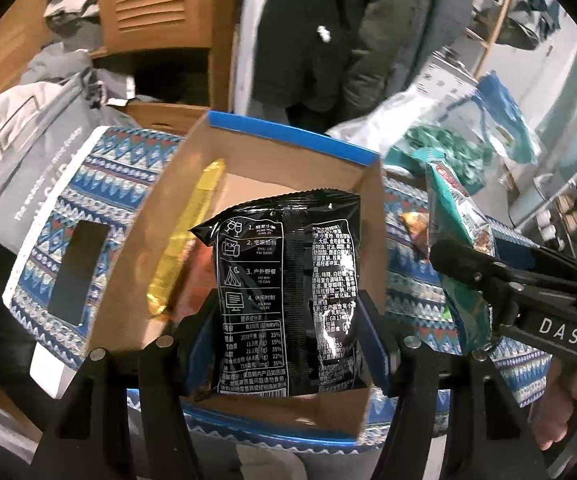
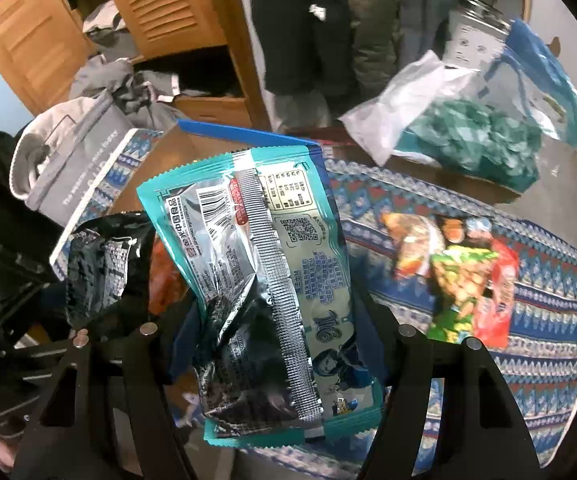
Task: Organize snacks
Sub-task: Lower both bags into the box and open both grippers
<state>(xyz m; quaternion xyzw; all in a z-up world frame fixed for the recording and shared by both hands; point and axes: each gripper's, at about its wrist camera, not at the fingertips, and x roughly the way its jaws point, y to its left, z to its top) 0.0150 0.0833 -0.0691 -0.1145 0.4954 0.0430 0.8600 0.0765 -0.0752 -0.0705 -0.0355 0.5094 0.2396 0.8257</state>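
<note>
Both grippers are holding snack packets over the box.
Left gripper is clamping a black packet at frame centre above the cardboard box; right gripper is clamping a teal packet.

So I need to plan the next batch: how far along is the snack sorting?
Partly done. A yellow pack already lies in the box. In hand: the left gripper holds a black bag over the box, and the right gripper holds a teal bag. Left: a colourful pack on the patterned cloth.
</note>
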